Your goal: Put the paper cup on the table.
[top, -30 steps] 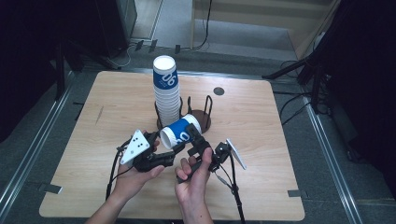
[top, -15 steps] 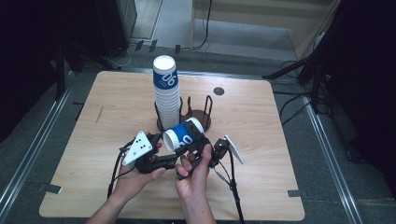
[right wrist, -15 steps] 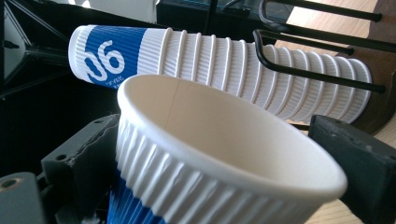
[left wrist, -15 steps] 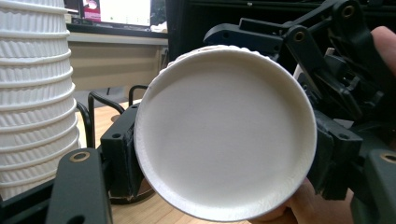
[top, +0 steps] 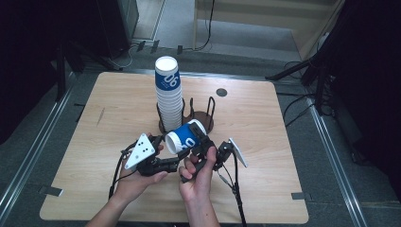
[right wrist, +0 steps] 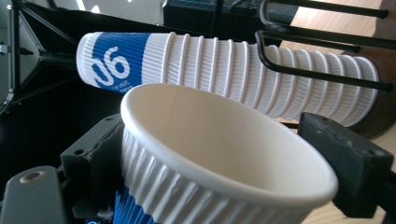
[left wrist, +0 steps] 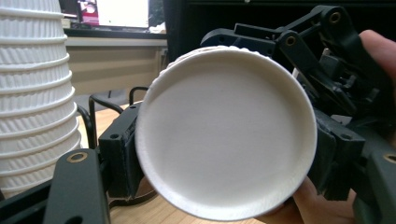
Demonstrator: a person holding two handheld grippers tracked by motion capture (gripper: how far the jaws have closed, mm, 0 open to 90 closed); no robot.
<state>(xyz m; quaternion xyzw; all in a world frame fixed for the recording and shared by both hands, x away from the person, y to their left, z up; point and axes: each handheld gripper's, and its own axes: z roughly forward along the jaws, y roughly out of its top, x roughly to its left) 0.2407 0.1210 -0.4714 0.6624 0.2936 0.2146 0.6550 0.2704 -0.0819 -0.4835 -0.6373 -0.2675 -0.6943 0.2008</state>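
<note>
A white ribbed paper cup (top: 185, 137) with a blue band lies on its side in the air above the table's front. Both grippers are on it. In the left gripper view its flat white bottom (left wrist: 224, 135) faces the camera, and my left gripper (left wrist: 224, 161) is shut on the base end. My right gripper (right wrist: 219, 163) is shut on the cup (right wrist: 219, 154) near its open rim. In the high view the left gripper (top: 176, 155) comes from the left and the right gripper (top: 201, 139) from the right.
A tall stack of matching cups (top: 169, 94) stands in a black wire holder (top: 204, 116) with a brown base at mid-table, just behind the held cup. The same stack (left wrist: 32, 93) rises at the left of the left gripper view. A small dark disc (top: 221, 92) lies farther back.
Both hands and the held cup have drifted slightly to the right. The stack and its holder have not moved.
</note>
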